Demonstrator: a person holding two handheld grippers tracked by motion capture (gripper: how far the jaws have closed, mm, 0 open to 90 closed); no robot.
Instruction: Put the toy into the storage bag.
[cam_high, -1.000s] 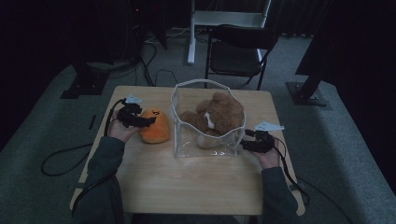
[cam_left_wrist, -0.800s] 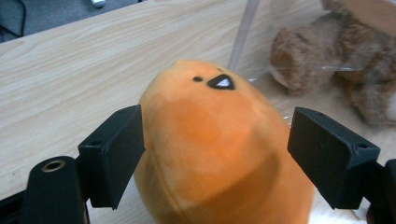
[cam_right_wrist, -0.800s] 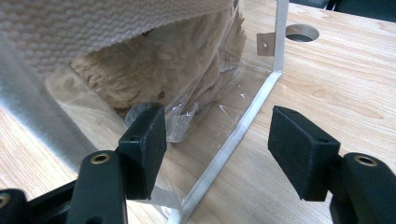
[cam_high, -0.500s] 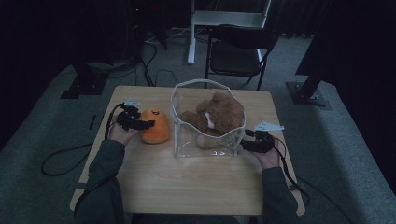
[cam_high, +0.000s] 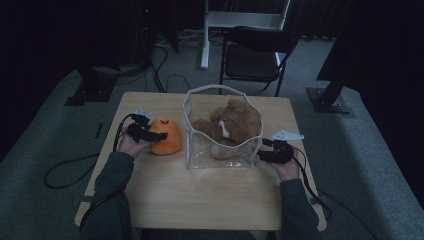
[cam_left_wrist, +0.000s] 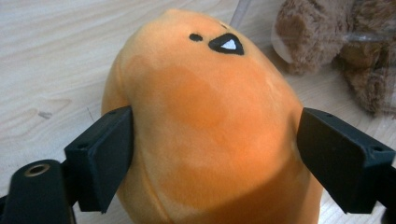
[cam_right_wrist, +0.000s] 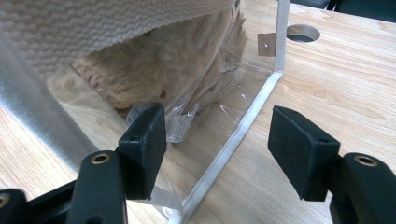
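left gripper (cam_left_wrist: 212, 154) jaws just opening, straddling the round orange plush toy (cam_left_wrist: 205, 116) on the light wooden table (cam_high: 210, 195). right gripper (cam_right_wrist: 217, 140) open astride the clear plastic bag's (cam_right_wrist: 219, 93) edge, gripping nothing.

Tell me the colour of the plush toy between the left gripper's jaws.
Orange plush toy, with small black face marks; clearest in the left gripper view.

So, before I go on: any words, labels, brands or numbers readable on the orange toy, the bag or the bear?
None can be read.
Orange plush toy: printed black face marks, no lettering.
Clear bag: a small crumpled white tag inside shows no legible print; a tan patch near the seam is blank.
Brown teddy bear: no label in sight.
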